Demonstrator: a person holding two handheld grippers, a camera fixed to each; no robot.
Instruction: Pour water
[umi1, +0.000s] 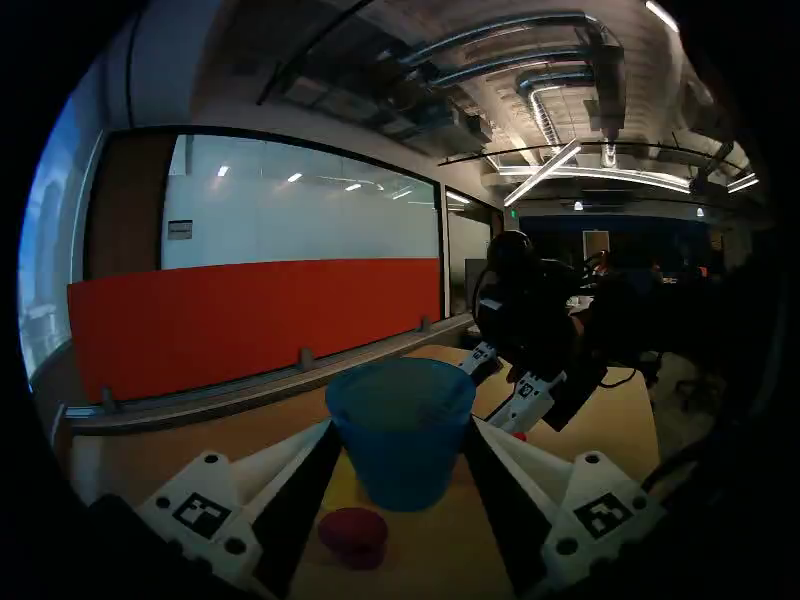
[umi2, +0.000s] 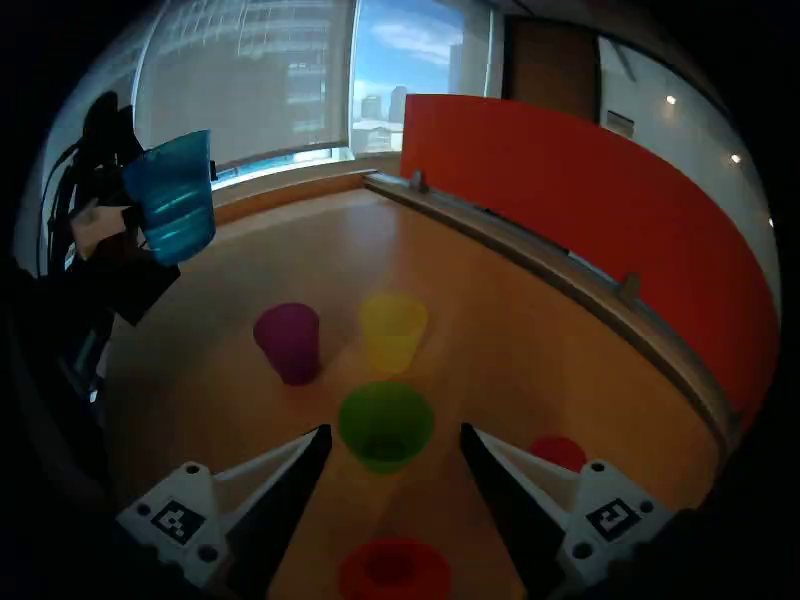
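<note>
Above the tabletop (umi2: 520, 330), the left claw (umi1: 400, 428) pinches a blue cup (umi1: 402, 455); the right claw (umi2: 392, 435), spread, faces a green cup (umi2: 385, 422), purple cup (umi2: 288, 342) and yellow cup (umi2: 392, 330) beyond.

A middle cup (umi2: 385, 425) stands on the table (umi2: 520, 330) between my right gripper's (umi2: 395, 428) spread fingers. Around it stand a near cup (umi2: 393, 570) at 6 o'clock, a left cup (umi2: 288, 342) at 11, a far cup (umi2: 392, 330) at 12 and a side cup (umi2: 558, 452) at 3. At 10 o'clock, well apart, my left gripper (umi1: 400, 422) clasps a raised cup (umi2: 172, 195) above the table.
</note>
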